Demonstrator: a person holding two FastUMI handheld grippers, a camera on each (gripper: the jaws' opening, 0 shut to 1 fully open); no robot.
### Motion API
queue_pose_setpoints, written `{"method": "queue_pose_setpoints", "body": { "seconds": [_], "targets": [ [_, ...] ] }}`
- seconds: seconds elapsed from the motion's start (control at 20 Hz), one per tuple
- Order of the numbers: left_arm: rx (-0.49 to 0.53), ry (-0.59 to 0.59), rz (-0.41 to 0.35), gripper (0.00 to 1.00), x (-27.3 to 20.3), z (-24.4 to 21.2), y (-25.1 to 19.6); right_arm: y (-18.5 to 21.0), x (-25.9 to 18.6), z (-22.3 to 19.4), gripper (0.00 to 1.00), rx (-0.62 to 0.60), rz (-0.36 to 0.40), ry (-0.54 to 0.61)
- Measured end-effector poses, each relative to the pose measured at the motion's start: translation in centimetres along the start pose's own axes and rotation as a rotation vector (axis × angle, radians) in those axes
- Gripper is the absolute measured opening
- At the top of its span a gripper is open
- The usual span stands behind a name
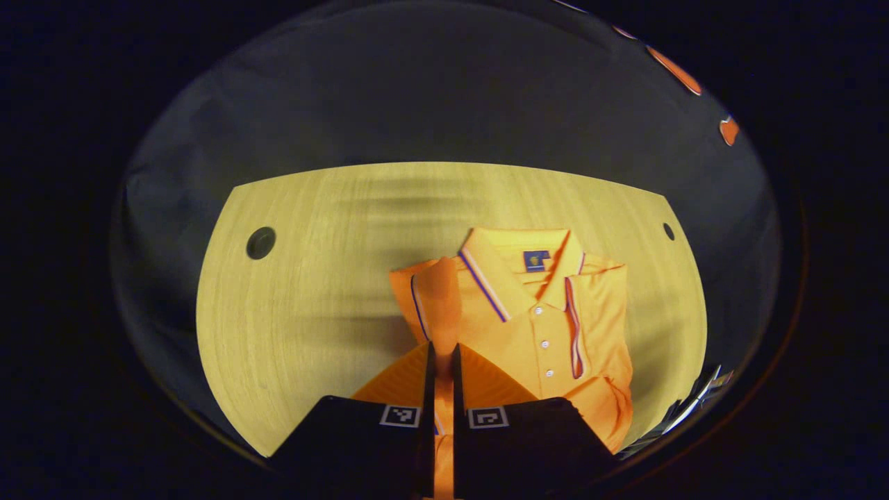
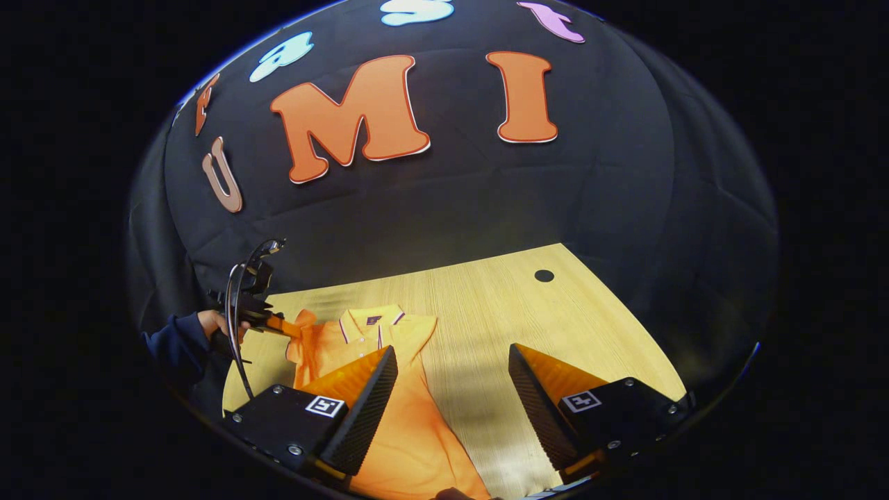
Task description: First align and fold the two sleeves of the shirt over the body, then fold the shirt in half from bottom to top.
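An orange polo shirt (image 1: 535,326) lies front up on the wooden table (image 1: 312,278), collar toward the far edge. One sleeve with striped trim (image 1: 574,333) lies folded over the chest. My left gripper (image 1: 443,361) is shut on the other sleeve (image 1: 439,298), which it holds raised beside the collar. In the right gripper view the shirt (image 2: 410,430) runs under my right gripper (image 2: 451,375), which hovers open above the shirt's edge and the table with nothing between its fingers. The left gripper (image 2: 281,326) shows there at the shirt's far left, pinching the sleeve.
A hand (image 2: 208,323) in a dark blue sleeve holds the left gripper. The table (image 2: 500,312) has round holes near its far corners (image 1: 260,243) (image 2: 544,276). Bare wood lies on both sides of the shirt. Black cloth backs the table.
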State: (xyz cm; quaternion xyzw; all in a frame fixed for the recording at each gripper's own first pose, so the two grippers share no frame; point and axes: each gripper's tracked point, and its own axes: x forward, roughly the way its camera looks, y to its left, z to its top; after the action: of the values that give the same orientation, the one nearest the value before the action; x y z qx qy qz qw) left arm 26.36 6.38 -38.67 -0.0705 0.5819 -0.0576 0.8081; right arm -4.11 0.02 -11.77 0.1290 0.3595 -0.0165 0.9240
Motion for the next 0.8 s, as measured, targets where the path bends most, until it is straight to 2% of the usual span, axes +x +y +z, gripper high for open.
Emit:
{"method": "queue_pose_setpoints", "body": {
  "seconds": [0.05, 0.15, 0.2, 0.25, 0.3, 0.35, 0.4, 0.45, 0.5, 0.55, 0.8],
  "targets": [
    [0.012, -0.032, -0.026, 0.11, 0.0, 0.9, -1.5, -0.1, 0.1, -0.1, 0.98, -0.001, 0.0, 0.006],
    [0.032, -0.055, -0.144, 0.21, -0.1, 1.3, -5.4, -0.1, 0.2, -0.2, 0.98, -0.001, 0.006, 0.014],
    [0.042, -0.066, -0.222, 0.33, -0.8, 1.3, -7.6, 0.0, 0.3, -0.3, 0.98, -0.001, 0.009, 0.017],
    [0.063, -0.084, -0.254, 0.43, -1.5, 1.1, -8.8, -0.1, 0.4, -0.3, 0.98, -0.003, 0.014, 0.021],
    [0.092, -0.107, -0.258, 0.69, -1.8, 1.3, -9.3, -0.1, 0.4, -0.2, 0.98, -0.005, 0.017, 0.02],
    [0.123, -0.125, -0.24, 0.71, -2.3, 1.2, -9.5, 0.0, 0.4, -0.1, 0.98, -0.007, 0.022, 0.018],
    [0.147, -0.143, -0.209, 0.79, -2.9, 1.0, -9.0, 0.0, 0.4, 0.1, 0.98, -0.011, 0.024, 0.011],
    [0.162, -0.164, -0.187, 0.79, -3.4, 0.9, -8.8, 0.0, 0.4, 0.4, 0.98, -0.02, 0.026, 0.001],
    [0.163, -0.193, -0.17, 0.88, -4.5, 0.8, -8.6, 0.0, 0.4, 0.6, 0.98, -0.032, 0.023, -0.009],
    [0.16, -0.221, -0.161, 0.92, -5.1, 0.7, -8.5, -0.1, 0.4, 0.9, 0.98, -0.046, 0.022, -0.024],
    [0.133, -0.378, -0.093, 0.97, -11.3, -0.2, -8.0, 0.4, -0.1, 2.6, 0.98, -0.123, 0.044, -0.12]
  ]
}}
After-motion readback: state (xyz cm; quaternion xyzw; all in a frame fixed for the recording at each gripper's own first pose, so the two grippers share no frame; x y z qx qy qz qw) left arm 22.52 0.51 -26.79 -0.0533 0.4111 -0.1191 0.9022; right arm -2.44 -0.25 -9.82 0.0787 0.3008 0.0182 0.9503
